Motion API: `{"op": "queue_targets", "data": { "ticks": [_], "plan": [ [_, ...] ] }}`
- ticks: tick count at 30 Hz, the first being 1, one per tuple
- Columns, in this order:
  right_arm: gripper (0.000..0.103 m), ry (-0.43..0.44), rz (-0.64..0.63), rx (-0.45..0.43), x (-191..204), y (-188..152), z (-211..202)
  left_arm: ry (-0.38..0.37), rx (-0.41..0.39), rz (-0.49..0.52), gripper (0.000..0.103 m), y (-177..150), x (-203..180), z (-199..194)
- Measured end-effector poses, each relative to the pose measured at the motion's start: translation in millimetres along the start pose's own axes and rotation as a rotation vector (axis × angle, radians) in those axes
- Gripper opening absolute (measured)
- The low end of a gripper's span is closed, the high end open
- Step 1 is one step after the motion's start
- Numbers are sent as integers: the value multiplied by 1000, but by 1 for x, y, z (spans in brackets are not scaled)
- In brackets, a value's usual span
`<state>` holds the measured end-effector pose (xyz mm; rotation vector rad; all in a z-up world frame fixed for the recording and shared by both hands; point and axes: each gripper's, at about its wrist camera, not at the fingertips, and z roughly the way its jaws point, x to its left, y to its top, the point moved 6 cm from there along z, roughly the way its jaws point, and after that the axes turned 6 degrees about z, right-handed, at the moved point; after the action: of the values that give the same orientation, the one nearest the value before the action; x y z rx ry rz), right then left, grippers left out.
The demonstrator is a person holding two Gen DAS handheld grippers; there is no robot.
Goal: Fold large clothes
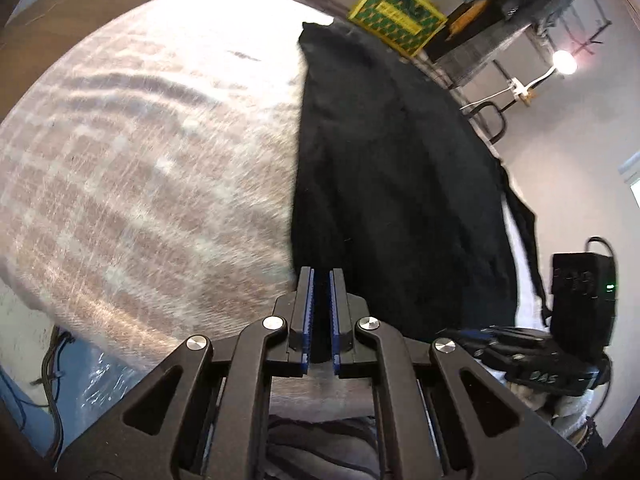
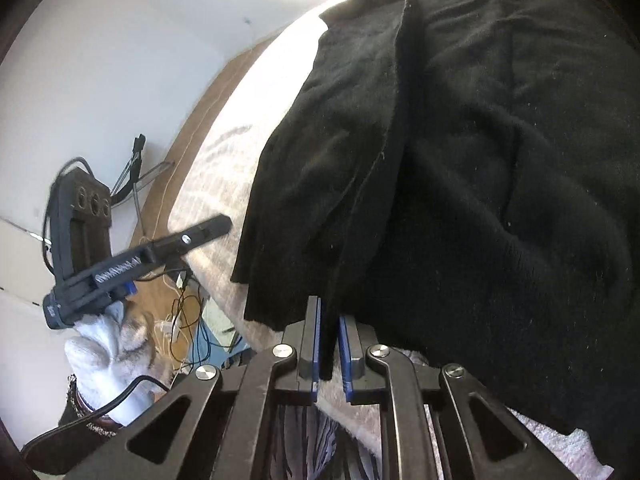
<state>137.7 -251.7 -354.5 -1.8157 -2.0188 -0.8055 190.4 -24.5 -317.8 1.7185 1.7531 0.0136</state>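
The right tongs (image 2: 329, 350) are pinched on a hanging fold of the black garment (image 2: 480, 160) at its near edge, the blue pads (image 2: 316, 336) narrow with cloth running down between them. The left tongs (image 1: 320, 316) are drawn almost together; a dark strip sits low in the slot at the garment's near left corner, so they look closed on that hem, though the bite is shallow and hard to read.

Done well, this step wants both grips kept firm and level with each other — the near edge should travel as one straight line over the garment, not sag between the hands. I would check the left bite before lifting; a thin catch may slip.

The garment is a dark, soft knit, lint-flecked, lying along the pale woven bed cover (image 1: 140, 160), with bare cover to its left. One narrower panel (image 2: 340, 140) already lies doubled along its left side, seam showing. Its far end reaches toward a yellow crate (image 1: 396, 14) beyond the bed — limp fabric, likely to drape and bunch
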Motion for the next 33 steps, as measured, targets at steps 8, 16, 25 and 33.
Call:
{"op": "queue_targets", "data": {
  "ticks": [8, 16, 25, 33],
  "plan": [
    [32, -80, -73, -113, 13, 26, -32, -49, 80, 65, 4, -10, -26, 24],
    [42, -63, -277, -201, 78, 93, -39, -78, 67, 6, 4, -20, -24, 34],
    [42, -89, -262, -48, 82, 131, 40, -127, 39, -54, 6, -29, -13, 31],
    [42, -234, -310, 46, 69, 136, 93, -112, 23, -21, 12, -42, -21, 30]
  ]
}}
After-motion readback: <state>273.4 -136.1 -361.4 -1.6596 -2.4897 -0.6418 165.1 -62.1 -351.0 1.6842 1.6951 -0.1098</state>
